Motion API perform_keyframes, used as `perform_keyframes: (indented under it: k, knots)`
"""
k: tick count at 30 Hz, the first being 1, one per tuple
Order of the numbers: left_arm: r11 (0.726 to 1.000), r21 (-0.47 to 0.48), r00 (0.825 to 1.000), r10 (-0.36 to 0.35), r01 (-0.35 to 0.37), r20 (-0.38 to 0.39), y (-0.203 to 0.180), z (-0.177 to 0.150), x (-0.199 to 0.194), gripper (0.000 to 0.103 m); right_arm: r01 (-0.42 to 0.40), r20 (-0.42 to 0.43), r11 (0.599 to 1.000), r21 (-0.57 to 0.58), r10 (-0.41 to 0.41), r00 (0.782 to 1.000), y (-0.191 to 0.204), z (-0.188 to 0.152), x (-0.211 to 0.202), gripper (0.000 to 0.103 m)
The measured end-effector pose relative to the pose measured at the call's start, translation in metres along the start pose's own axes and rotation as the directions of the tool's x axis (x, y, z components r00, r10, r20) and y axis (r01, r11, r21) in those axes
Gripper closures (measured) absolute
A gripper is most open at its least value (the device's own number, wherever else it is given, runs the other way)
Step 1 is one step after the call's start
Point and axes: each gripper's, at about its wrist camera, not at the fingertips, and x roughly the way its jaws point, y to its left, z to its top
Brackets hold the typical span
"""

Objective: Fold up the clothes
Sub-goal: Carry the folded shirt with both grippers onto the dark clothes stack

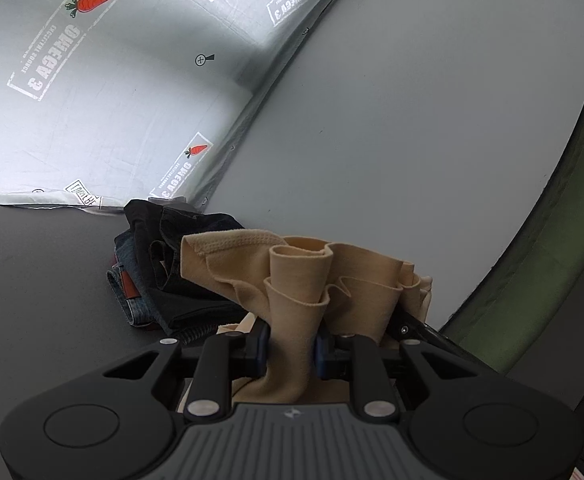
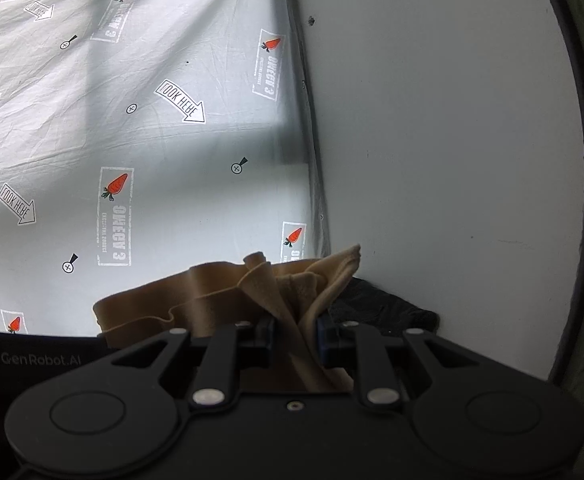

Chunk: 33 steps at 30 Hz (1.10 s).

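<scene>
The tan garment [image 1: 292, 280] is off the bench [image 1: 44, 264] and hangs between both tools, so the fold proper looks barely begun: the cloth is bunched and rippled, with no flat panel or clean crease anywhere in view. Beyond the garment, toward the printed sheet [image 1: 92, 120], sits a pile [image 1: 172, 272] of dark clothes, denim among them. It looks loosely stacked rather than neatly folded, and I cannot tell whether those pieces are finished or waiting. My judgement is that most of the task is still to come: this piece needs to be spread out or laid down, then creased, and the pile may need the same.

The left gripper [image 1: 292, 350] has its jaws narrow and pinched on a thick gather of the garment. The cloth rises from between the blue pads, curls into a rolled lip above them, and fans out to both sides; a stitched hem shows on the side nearer the pile. More cloth drops below the jaws toward the tool body.

The right gripper [image 2: 295, 338] is likewise narrow and clamped on the garment [image 2: 196, 300]. There the fabric crosses between the pads as a twisted fold, with one pointed corner sticking up past the jaws and a long wavy edge running off to the side of the sheet [image 2: 132, 120]. A dark cloth [image 2: 383, 304] lies behind that corner, against the plain wall [image 2: 451, 140].
</scene>
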Motion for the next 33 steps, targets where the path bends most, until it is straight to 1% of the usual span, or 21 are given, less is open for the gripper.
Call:
perform_keyframes:
  k: [3, 6, 9, 12, 15, 18, 20, 22, 24, 27, 28, 29, 30, 31, 32, 33]
  knots:
    - [1.000, 0.007, 1.000, -0.004, 0.004, -0.012, -0.012, 0.005, 0.030, 0.080, 0.016, -0.007, 0.999, 0.037, -0.016, 1.000, -0.032, 0.005, 0.021, 0.083]
    - [1.000, 0.003, 1.000, -0.005, 0.005, -0.015, -0.019, 0.011, 0.061, 0.080, 0.013, -0.009, 0.998, 0.057, -0.012, 1.000, -0.057, 0.012, 0.044, 0.083]
    - [1.000, 0.010, 1.000, 0.002, -0.002, 0.002, -0.021, 0.019, 0.091, 0.080, 0.001, -0.006, 0.999, 0.044, 0.000, 1.000, -0.076, 0.021, 0.071, 0.083]
    - [1.000, -0.010, 0.999, 0.013, -0.013, 0.040, -0.016, 0.034, 0.130, 0.080, -0.021, 0.003, 1.000, 0.023, 0.021, 1.000, -0.092, 0.029, 0.102, 0.083]
    - [0.998, -0.045, 0.998, 0.045, -0.042, 0.054, -0.007, 0.050, 0.166, 0.080, -0.045, -0.006, 0.999, -0.016, 0.045, 0.999, -0.100, 0.041, 0.143, 0.083]
    - [0.994, -0.087, 0.994, 0.078, -0.072, 0.075, 0.007, 0.068, 0.202, 0.080, -0.074, -0.021, 0.994, -0.081, 0.073, 0.997, -0.101, 0.053, 0.187, 0.083]
    - [0.989, -0.116, 0.991, 0.102, -0.091, 0.085, 0.020, 0.081, 0.225, 0.080, -0.096, -0.035, 0.986, -0.135, 0.092, 0.995, -0.100, 0.060, 0.222, 0.083]
    - [0.985, -0.129, 0.986, 0.130, -0.117, 0.102, 0.033, 0.093, 0.248, 0.080, -0.123, -0.048, 0.981, -0.148, 0.117, 0.992, -0.100, 0.065, 0.259, 0.083]
    - [0.978, -0.121, 0.975, 0.182, -0.167, 0.125, 0.048, 0.106, 0.274, 0.080, -0.153, -0.054, 0.976, -0.153, 0.146, 0.988, -0.100, 0.069, 0.297, 0.083]
    - [0.963, -0.129, 0.957, 0.254, -0.237, 0.137, 0.078, 0.123, 0.315, 0.079, -0.188, -0.072, 0.965, -0.184, 0.177, 0.982, -0.093, 0.063, 0.368, 0.082]
    - [0.951, -0.122, 0.946, 0.299, -0.284, 0.129, 0.092, 0.127, 0.335, 0.075, -0.186, -0.094, 0.960, -0.208, 0.170, 0.981, -0.089, 0.056, 0.393, 0.081]
    - [0.933, -0.113, 0.929, 0.353, -0.341, 0.111, 0.104, 0.128, 0.351, 0.071, -0.185, -0.115, 0.955, -0.232, 0.161, 0.980, -0.084, 0.050, 0.418, 0.079]
    - [0.912, -0.102, 0.909, 0.406, -0.397, 0.095, 0.115, 0.130, 0.367, 0.068, -0.184, -0.136, 0.949, -0.256, 0.153, 0.979, -0.080, 0.043, 0.444, 0.074]
    - [0.887, -0.077, 0.884, 0.460, -0.455, 0.078, 0.125, 0.132, 0.379, 0.070, -0.159, -0.150, 0.943, -0.294, 0.118, 0.982, -0.076, 0.035, 0.464, 0.069]
    - [0.864, -0.058, 0.860, 0.504, -0.501, 0.076, 0.131, 0.134, 0.385, 0.070, -0.113, -0.154, 0.932, -0.344, 0.062, 0.986, -0.071, 0.026, 0.481, 0.068]
    - [0.839, -0.051, 0.834, 0.544, -0.542, 0.091, 0.139, 0.137, 0.386, 0.069, -0.076, -0.155, 0.922, -0.381, 0.017, 0.988, -0.068, 0.020, 0.492, 0.068]
